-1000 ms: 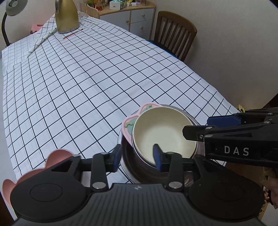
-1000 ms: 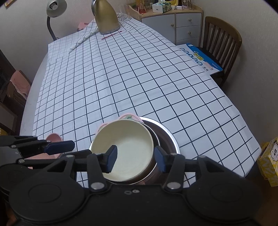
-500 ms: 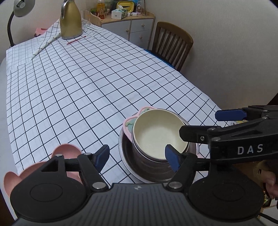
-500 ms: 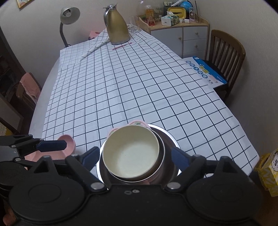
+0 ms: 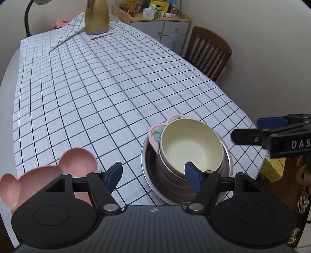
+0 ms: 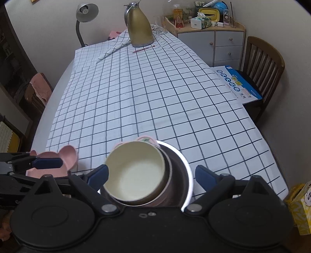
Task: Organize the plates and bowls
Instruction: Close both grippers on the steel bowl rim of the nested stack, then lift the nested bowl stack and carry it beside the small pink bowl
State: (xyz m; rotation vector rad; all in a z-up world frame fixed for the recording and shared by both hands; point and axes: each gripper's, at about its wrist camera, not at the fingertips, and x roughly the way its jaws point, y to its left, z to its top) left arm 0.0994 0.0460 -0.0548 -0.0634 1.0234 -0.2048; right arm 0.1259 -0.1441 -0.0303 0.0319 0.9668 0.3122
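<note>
Checked cloth covers the surface [image 5: 116, 93]; the cream bowl [image 5: 191, 145] sits nested in the steel stack at its near edge. Left gripper [image 5: 153, 176] and right gripper [image 6: 151, 175] both gape empty (stacking apparently done), so next likely comes the pink eared plate [image 5: 77, 158] alongside.

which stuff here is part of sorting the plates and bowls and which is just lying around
Part of the job:
- cream bowl
- steel bowl that it sits in
- steel plate under them
- pink and green dish tucked behind the cream bowl
- pink plate with ears

Lying about:
- gold jug
- red pen
- lamp
- blue booklet on the chair
</note>
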